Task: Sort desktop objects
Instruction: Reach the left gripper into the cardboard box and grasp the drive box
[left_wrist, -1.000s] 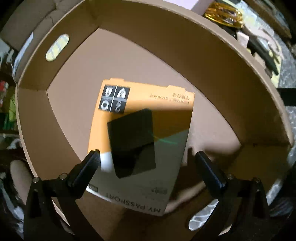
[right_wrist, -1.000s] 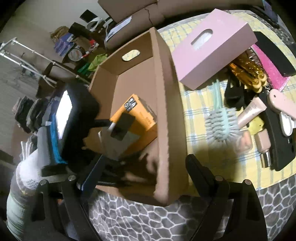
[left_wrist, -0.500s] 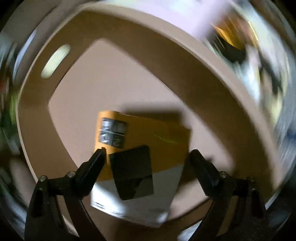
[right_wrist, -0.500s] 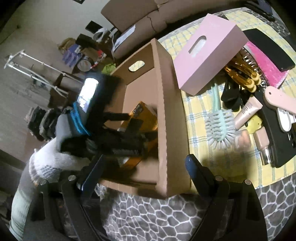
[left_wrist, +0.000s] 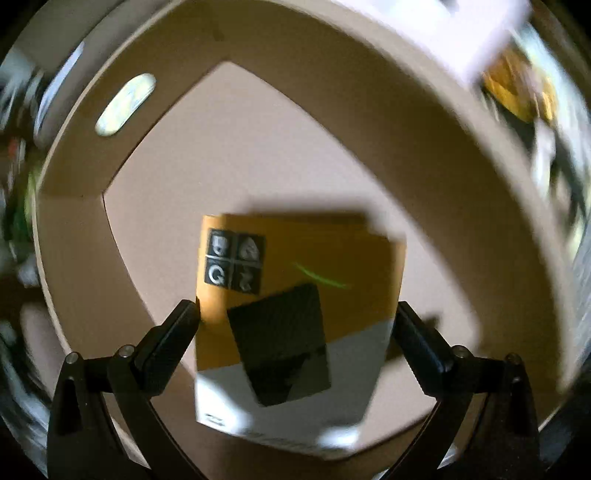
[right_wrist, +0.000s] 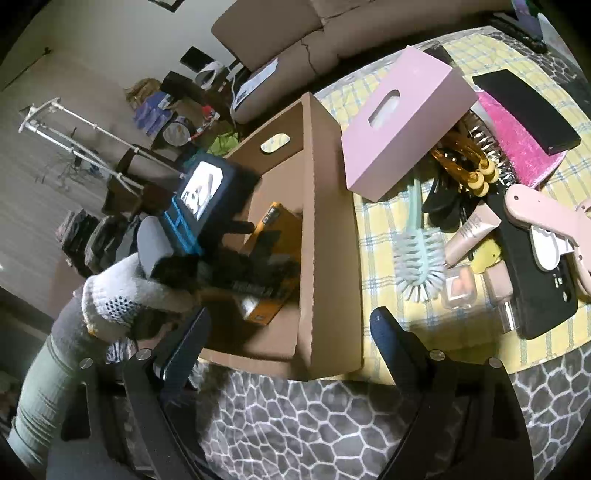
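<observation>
Opening over the orange box (left_wrist: 295, 317) in the cardboard box (right_wrist: 328, 236), left gripper (left_wrist: 295, 325) grips nothing; right gripper (right_wrist: 288, 332) gapes above the yellow checked cloth (right_wrist: 380, 229).

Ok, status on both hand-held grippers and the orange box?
Left hand-held gripper opening, pads clear of orange box. Orange box lies in carton. Right hand-held gripper open, empty. Nothing blocking.

Your left hand (right_wrist: 114, 299) wears a white knit glove with dark grip dots, above a pale green ribbed sleeve (right_wrist: 40, 391). Your left gripper (left_wrist: 295, 325) has black fingers (left_wrist: 170, 339) with silver screws on the arms; its body carries a lit screen and blue bracket.
</observation>
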